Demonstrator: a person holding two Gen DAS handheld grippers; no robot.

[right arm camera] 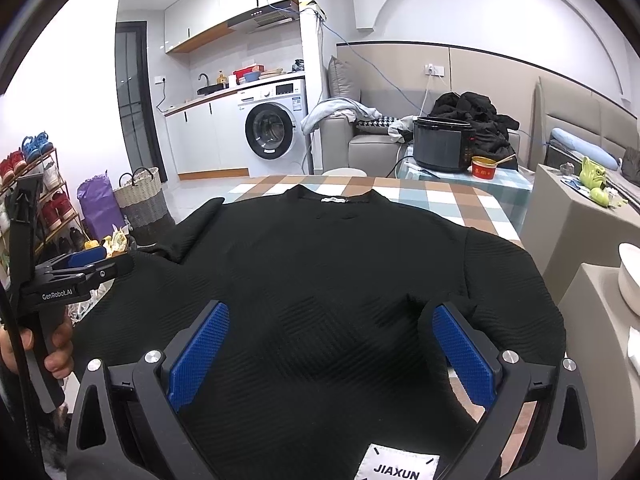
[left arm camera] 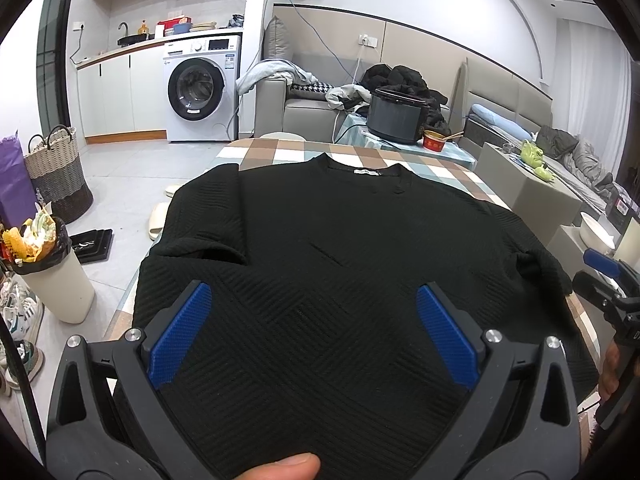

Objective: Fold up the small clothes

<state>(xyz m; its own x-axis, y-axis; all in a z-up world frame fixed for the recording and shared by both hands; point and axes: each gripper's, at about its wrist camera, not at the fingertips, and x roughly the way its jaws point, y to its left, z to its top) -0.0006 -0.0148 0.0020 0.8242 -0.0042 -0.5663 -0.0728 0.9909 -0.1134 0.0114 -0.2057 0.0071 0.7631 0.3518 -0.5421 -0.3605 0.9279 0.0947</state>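
My left tongs [left arm camera: 314,300] and right tongs [right arm camera: 332,320] both gape apart above the black sweater [left arm camera: 320,232] spread on the checked table [left arm camera: 280,152].

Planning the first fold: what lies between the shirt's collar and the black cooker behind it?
In both views, only bare checkered tablecloth lies between the black shirt's collar and the black cooker, which sits on a separate surface.
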